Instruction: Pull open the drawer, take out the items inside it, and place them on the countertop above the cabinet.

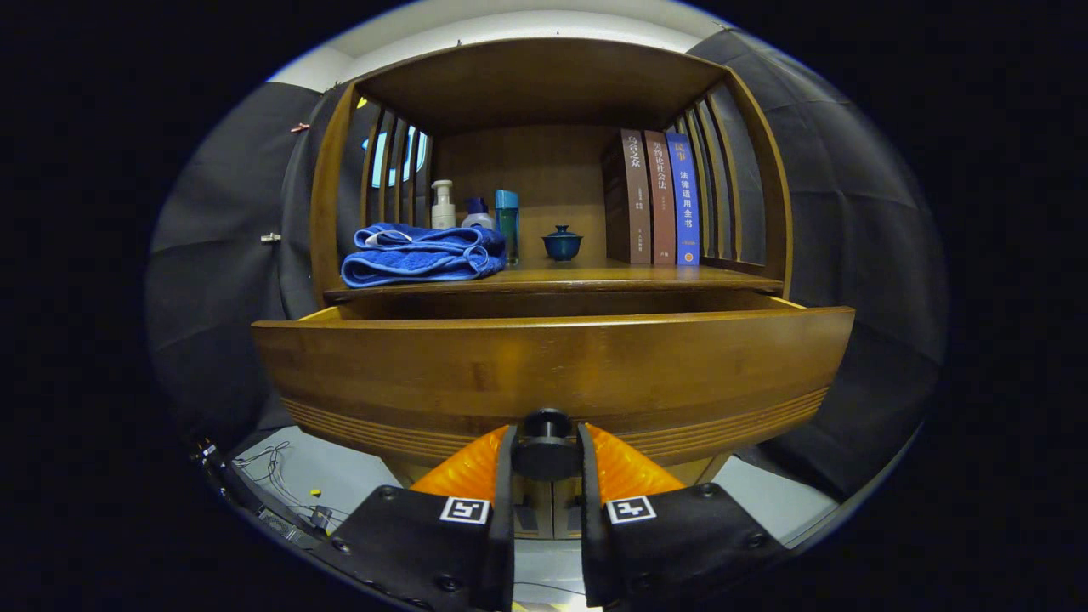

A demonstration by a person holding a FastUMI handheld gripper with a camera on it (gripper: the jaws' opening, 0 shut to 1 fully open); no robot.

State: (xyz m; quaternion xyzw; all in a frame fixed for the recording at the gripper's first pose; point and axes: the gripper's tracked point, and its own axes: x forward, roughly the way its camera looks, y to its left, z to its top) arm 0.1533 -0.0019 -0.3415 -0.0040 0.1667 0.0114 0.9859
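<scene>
Now – tool (pixel 546 446) clamped on drawer knob (pixel 546 444)

Staged home setup in a booth: wood cabinet (pixel 552 255) w/ books (pixel 661 197), towel (pixel 422 253), toiletry bottles (pixel 443 205).

The drawer (pixel 552 365) stands pulled out from the cabinet (pixel 765 195), its front panel just ahead of the gripper (pixel 546 446), whose two fingers press on the drawer knob (pixel 546 442) from left and right. Above the drawer lies the countertop (pixel 578 276). On its left part rests a folded towel (pixel 422 253); behind the towel stand a pump bottle (pixel 442 206), a smaller bottle (pixel 477 214) and, to their right, a taller bottle (pixel 507 223). A lidded cup (pixel 562 243) sits near the middle. To its right three books (pixel 661 197) stand upright side by side.
</scene>
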